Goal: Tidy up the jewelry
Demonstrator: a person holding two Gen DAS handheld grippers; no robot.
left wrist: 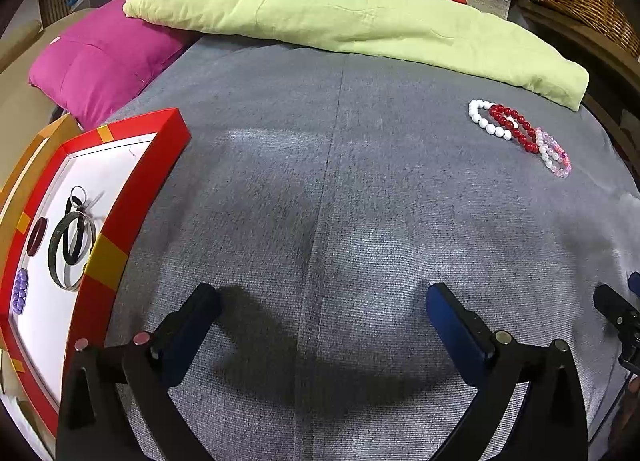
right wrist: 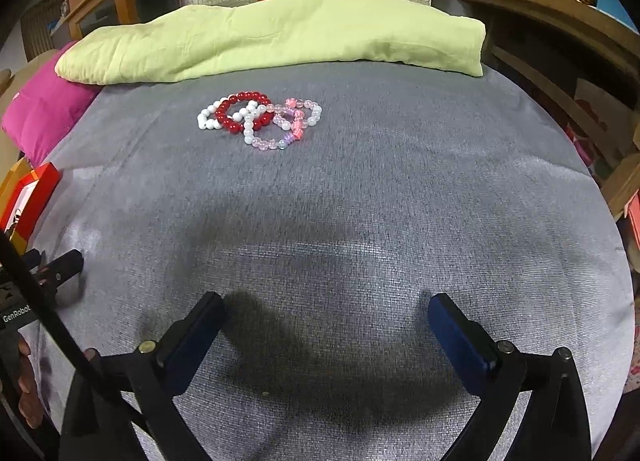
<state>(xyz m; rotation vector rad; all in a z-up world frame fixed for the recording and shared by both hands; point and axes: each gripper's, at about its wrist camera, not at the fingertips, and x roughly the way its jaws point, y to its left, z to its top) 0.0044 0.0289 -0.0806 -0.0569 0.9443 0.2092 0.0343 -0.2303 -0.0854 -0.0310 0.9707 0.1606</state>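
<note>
we read only one piece of text: "genrobot" in white letters on the black body of the left gripper [right wrist: 60, 267], seen at the left edge of the right wrist view. the final letters run out of sight at the frame's edge. nothing else legible shows on the red tray [left wrist: 156, 165] or anywhere else in either view.

From my right gripper [right wrist: 326, 311] I see both jaws spread wide over bare grey bedcover [right wrist: 400, 189], nothing between them. Beaded bracelets [right wrist: 260, 119], white, red and pink, lie tangled near the cover's far edge, just before a green quilt [right wrist: 280, 41]. A red tray corner [right wrist: 34, 197] shows at the left edge.
</note>
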